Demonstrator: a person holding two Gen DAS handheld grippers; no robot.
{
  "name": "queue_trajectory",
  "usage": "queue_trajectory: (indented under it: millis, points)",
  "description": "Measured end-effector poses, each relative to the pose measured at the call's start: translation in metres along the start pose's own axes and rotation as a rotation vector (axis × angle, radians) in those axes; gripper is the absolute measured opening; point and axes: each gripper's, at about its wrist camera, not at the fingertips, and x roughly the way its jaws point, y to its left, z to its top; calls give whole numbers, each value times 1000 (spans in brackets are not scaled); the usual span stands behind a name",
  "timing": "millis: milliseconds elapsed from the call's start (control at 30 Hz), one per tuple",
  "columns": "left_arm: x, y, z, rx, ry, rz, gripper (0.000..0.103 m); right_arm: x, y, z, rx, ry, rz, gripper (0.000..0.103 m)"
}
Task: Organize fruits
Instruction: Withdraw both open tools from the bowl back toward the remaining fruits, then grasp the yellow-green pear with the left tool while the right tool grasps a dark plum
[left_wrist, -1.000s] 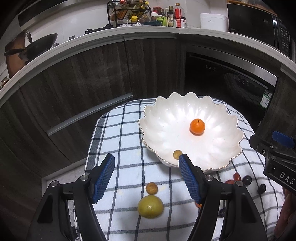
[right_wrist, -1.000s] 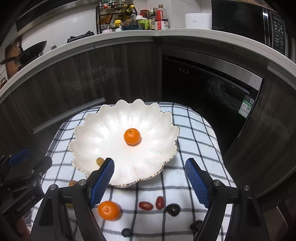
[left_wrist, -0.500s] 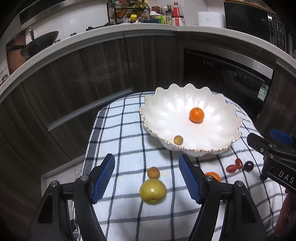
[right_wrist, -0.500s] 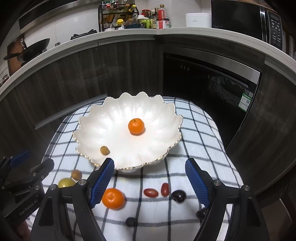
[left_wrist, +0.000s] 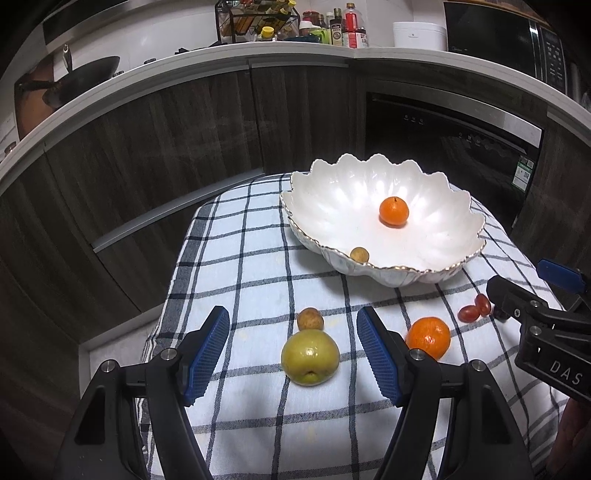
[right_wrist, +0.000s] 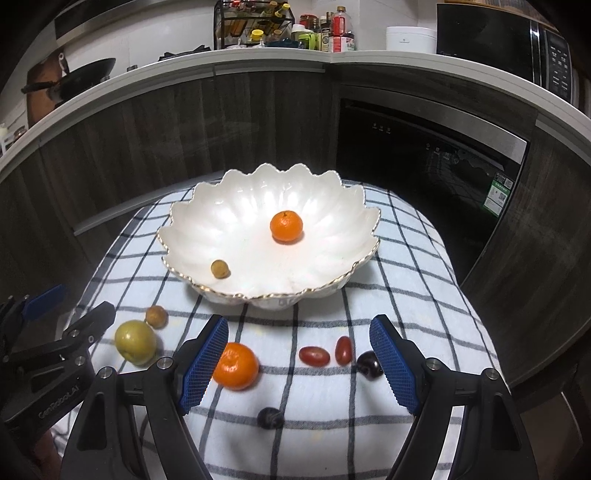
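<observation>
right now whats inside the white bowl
Inside the white scalloped bowl lie two fruits, apart from each other: an orange mandarin near the middle and a small brown longan-like fruit near the front-left rim. Nothing hides the bowl's inside in the right wrist view.

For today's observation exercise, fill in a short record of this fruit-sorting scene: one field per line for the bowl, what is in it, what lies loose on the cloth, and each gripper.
bowl: white scalloped bowl with a gold rim, standing on the checked cloth
in bowl: one mandarin; one small brown fruit
on cloth: green pear, brown fruit, second mandarin, two red grape tomatoes, two dark round fruits
left gripper: open, empty, framing the pear
right gripper: open, empty
</observation>
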Motion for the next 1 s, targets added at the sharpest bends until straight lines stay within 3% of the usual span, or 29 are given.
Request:
queue_trajectory:
  millis: [733, 1000]
  points:
    - [19, -12, -33, 65, -4, -20, 71, 8, 15, -42, -51, 35, 39, 79]
    - [33, -11, -38, 63, 28, -32, 66, 22, 21, -55, -61, 95, 66, 57]
